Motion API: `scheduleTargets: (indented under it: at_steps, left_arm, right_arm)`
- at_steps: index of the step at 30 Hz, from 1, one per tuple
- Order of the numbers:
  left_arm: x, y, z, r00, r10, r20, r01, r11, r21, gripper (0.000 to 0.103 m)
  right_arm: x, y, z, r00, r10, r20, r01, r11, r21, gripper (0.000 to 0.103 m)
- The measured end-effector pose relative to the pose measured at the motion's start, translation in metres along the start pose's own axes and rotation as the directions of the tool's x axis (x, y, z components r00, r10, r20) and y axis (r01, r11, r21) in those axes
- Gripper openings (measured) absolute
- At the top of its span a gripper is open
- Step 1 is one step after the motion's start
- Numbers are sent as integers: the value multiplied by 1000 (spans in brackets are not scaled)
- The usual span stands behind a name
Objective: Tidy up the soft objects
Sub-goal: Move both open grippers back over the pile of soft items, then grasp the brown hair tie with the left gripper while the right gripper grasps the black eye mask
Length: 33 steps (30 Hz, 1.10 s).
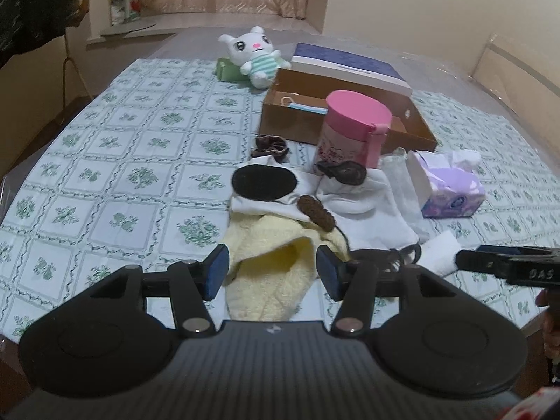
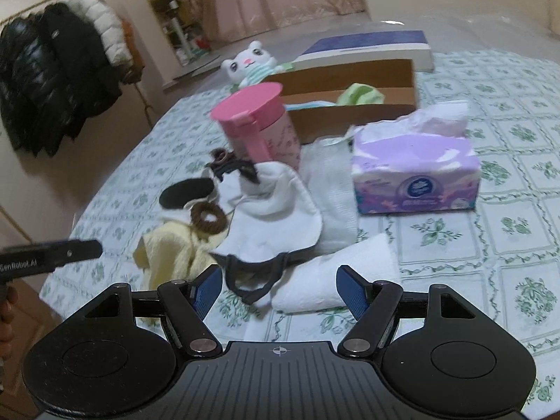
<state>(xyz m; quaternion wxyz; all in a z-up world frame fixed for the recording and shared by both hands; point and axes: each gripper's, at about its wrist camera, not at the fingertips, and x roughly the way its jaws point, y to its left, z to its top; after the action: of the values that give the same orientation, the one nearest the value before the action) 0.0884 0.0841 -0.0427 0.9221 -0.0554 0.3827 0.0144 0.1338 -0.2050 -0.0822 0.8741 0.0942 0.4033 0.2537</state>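
Note:
A heap of soft things lies on the patterned sheet (image 1: pixel 140 175): a pale yellow towel (image 1: pixel 276 269), white cloths (image 1: pixel 364 217), a black oval pad (image 1: pixel 264 182) and a brown scrunchie (image 1: pixel 315 211). My left gripper (image 1: pixel 273 274) is open, its blue pads standing either side of the yellow towel's near end without pressing it. My right gripper (image 2: pixel 281 290) is open over a folded white cloth (image 2: pixel 336 273) and a dark-edged strap (image 2: pixel 252 280). A white plush bunny (image 1: pixel 255 56) sits at the far side. The yellow towel (image 2: pixel 171 252) lies left of the right gripper.
An open brown cardboard box (image 1: pixel 290 129) holds a green cloth (image 2: pixel 360 94); its blue-topped lid (image 1: pixel 350 66) leans behind. A pink canister (image 1: pixel 353 129) and a purple tissue pack (image 2: pixel 416 175) stand beside the heap. Dark coats (image 2: pixel 52 70) hang at the left wall.

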Motion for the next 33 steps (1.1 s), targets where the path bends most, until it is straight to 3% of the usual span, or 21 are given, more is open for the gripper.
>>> scheduleTargets:
  at_steps: [14,33]
  left_arm:
    - [21,-36,4,999,-42,25,39,994,105,51]
    - [54,-36,5,999,-41,-18,43,991,127,51]
  right_arm:
    - [26,19,0,1000,10,9,-9,989,-150,72]
    - [70,40,0,1000,24,12,-19,933,-360,69]
